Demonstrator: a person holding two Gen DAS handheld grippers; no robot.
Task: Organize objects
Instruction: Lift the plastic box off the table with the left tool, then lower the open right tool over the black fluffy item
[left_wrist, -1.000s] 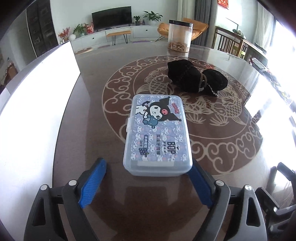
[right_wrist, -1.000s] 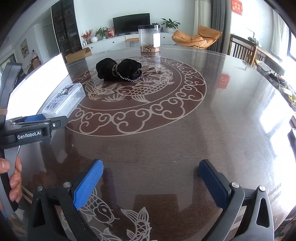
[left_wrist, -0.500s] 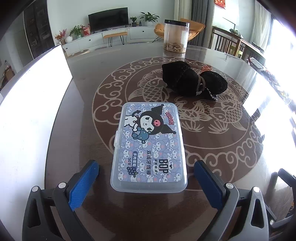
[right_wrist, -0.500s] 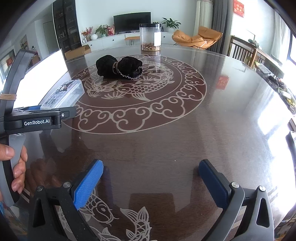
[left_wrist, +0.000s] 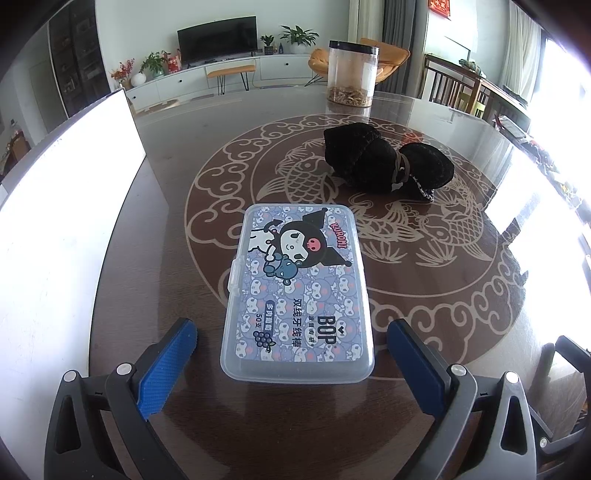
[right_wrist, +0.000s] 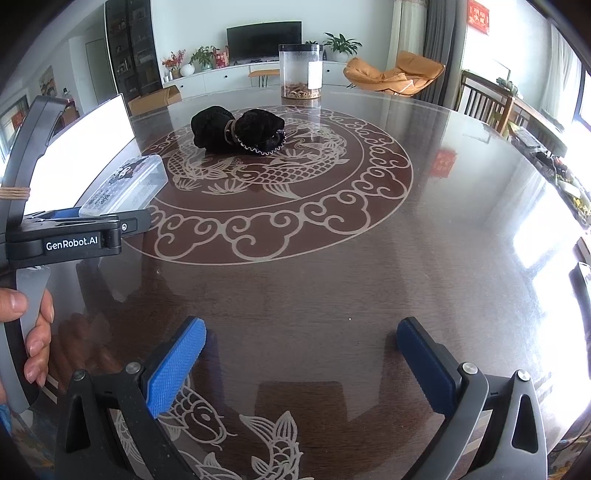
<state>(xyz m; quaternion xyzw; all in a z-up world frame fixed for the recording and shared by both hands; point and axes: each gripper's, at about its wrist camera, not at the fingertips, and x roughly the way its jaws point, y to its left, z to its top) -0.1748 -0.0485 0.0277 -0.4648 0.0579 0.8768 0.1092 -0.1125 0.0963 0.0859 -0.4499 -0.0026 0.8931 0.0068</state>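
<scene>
A clear plastic box with a cartoon lid (left_wrist: 299, 288) lies flat on the dark patterned table (left_wrist: 177, 192). My left gripper (left_wrist: 291, 343) is open, its blue pads on either side of the box's near end, not touching it. The box also shows in the right wrist view (right_wrist: 127, 184), with the left gripper's body (right_wrist: 74, 236) beside it. A black fabric bundle (left_wrist: 384, 162) lies beyond the box, also in the right wrist view (right_wrist: 236, 129). My right gripper (right_wrist: 301, 343) is open and empty over bare table.
A clear jar with a black lid (left_wrist: 352, 74) stands at the table's far side, also in the right wrist view (right_wrist: 300, 72). A bright white panel (left_wrist: 55, 206) borders the table on the left. Chairs (right_wrist: 484, 99) stand at the far right.
The left gripper has drawn back from the box and opened wider; its pads were against the box's near corners a second ago. The right gripper has stayed still.
</scene>
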